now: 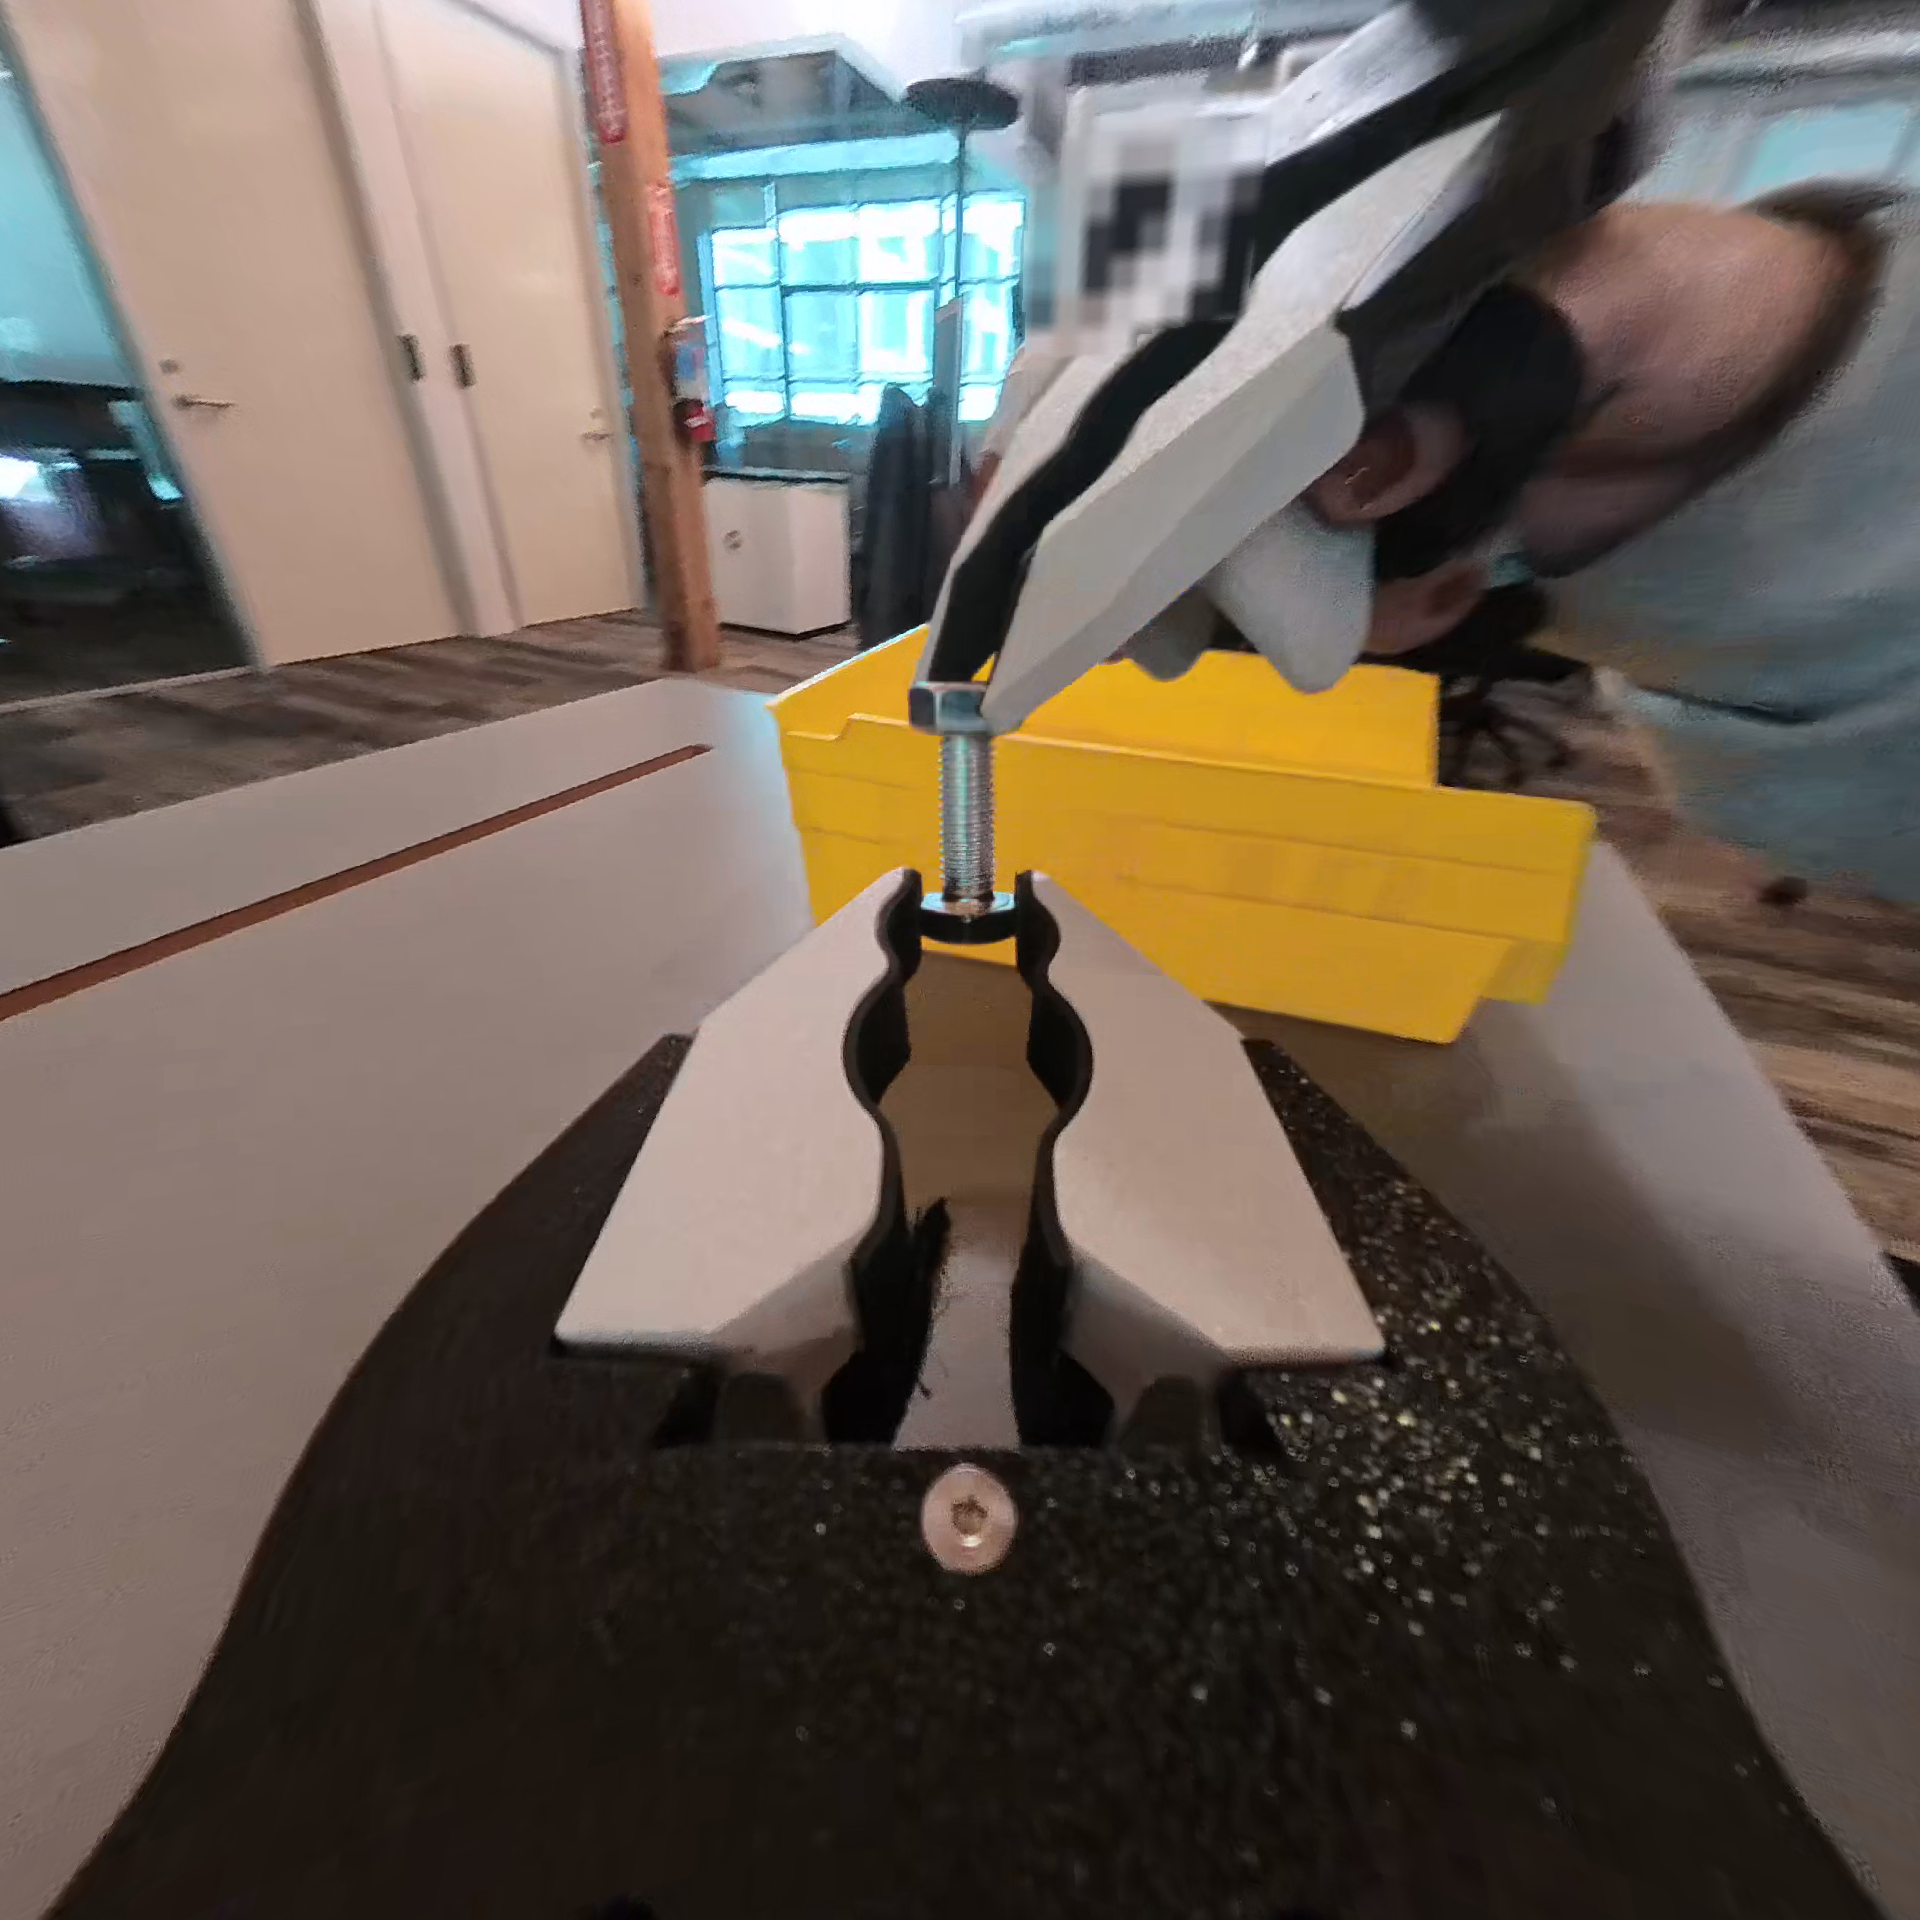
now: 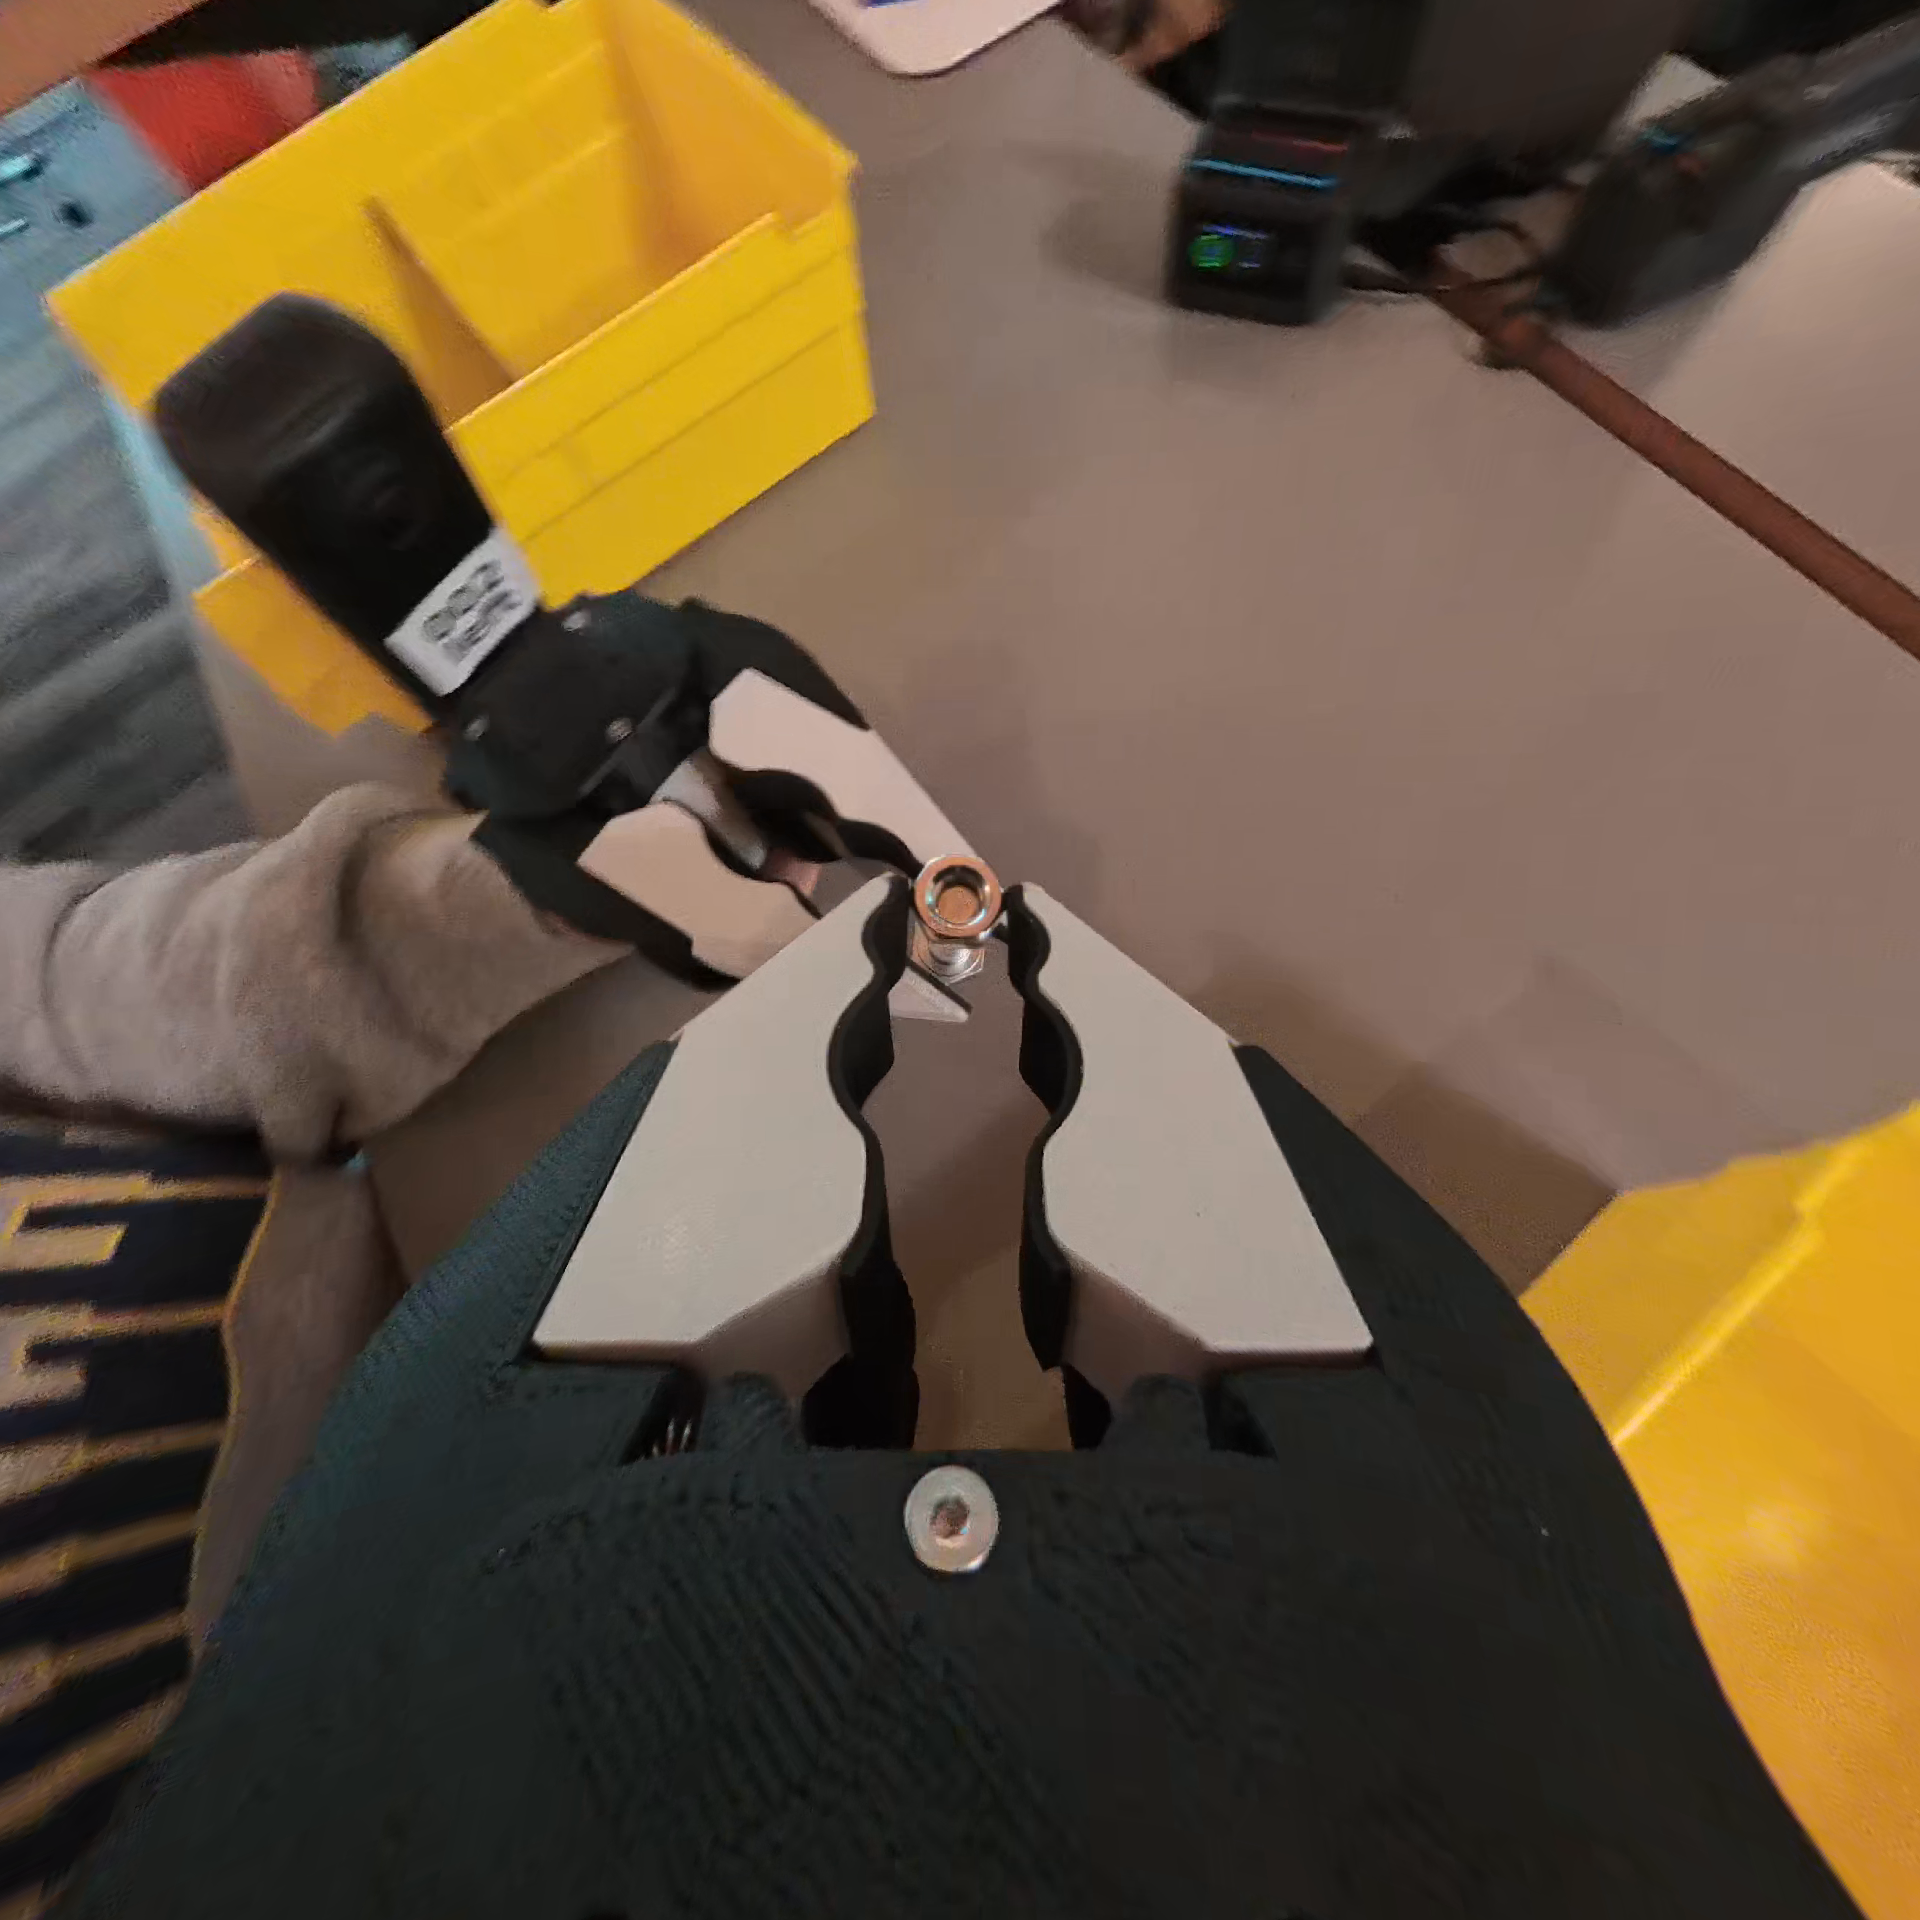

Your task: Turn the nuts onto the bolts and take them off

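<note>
A silver bolt (image 1: 966,821) stands upright above the grey table (image 1: 312,1143). My left gripper (image 1: 968,906) is shut on the bolt's lower end. A hex nut (image 1: 948,707) sits at the top of the thread. My right gripper (image 1: 971,694) comes down from the upper right and is shut on that nut. In the right wrist view I look straight down on the nut (image 2: 956,899) between my right gripper's tips (image 2: 956,906), with the bolt (image 2: 948,961) below it. The left gripper (image 2: 894,868) reaches in there from the left, level with the table.
A yellow bin (image 1: 1195,831) stands just behind the bolt; it appears empty in the right wrist view (image 2: 582,312). A second yellow bin (image 2: 1766,1455) lies at the near right. A black device (image 2: 1257,229) with cables sits at the far side. A person's sleeve (image 2: 260,935) is at the left. The tips of both grippers are at nearly the same place. The black device (image 2: 1257,229) is about equally far from each gripper, around 35 cm.
</note>
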A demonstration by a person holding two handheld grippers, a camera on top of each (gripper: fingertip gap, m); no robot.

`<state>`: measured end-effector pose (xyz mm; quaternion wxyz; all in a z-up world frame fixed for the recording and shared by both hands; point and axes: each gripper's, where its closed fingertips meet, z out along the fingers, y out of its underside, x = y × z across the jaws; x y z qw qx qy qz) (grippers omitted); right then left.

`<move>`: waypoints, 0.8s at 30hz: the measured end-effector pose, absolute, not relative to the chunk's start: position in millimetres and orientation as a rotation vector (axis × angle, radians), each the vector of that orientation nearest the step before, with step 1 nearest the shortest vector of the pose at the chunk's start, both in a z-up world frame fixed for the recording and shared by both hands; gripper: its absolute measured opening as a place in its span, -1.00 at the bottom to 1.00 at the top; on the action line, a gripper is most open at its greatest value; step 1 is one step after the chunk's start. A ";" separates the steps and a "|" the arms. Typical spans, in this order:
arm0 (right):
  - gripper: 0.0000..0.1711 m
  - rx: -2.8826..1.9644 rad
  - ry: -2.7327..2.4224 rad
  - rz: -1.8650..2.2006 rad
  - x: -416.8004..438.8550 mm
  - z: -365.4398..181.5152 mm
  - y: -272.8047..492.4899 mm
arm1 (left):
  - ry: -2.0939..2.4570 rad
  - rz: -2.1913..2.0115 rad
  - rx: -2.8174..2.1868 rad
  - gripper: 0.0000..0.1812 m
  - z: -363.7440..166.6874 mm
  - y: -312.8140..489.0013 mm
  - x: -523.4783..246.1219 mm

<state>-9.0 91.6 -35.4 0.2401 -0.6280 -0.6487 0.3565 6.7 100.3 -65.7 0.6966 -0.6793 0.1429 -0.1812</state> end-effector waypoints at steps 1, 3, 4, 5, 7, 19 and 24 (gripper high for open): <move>-0.79 -1.722 -1.735 0.931 -9.0 -37.8 94.3 | 0.311 -0.365 -1.532 -0.83 -67.7 102.2 6.2; -0.79 -1.691 -1.700 0.829 -8.0 -41.5 98.7 | 0.298 -0.326 -1.550 -0.83 -70.0 104.7 6.7; -0.79 -1.681 -1.692 0.798 -7.4 -42.6 99.8 | 0.296 -0.326 -1.554 -0.83 -70.8 105.4 7.4; -0.79 -1.674 -1.688 0.782 -6.8 -43.3 100.4 | 0.296 -0.331 -1.556 -0.83 -71.5 105.8 8.2; -0.79 -1.657 -1.681 0.788 -6.6 -42.8 100.4 | 0.298 -0.338 -1.550 -0.83 -70.9 105.5 8.5; -0.74 -1.562 -1.622 0.903 -10.3 -27.3 95.9 | 0.297 -0.422 -1.466 -0.83 -59.0 100.0 12.1; -0.36 -1.349 -1.582 1.064 -12.9 -1.9 81.2 | 0.300 -0.578 -1.338 -0.83 -40.4 88.3 17.6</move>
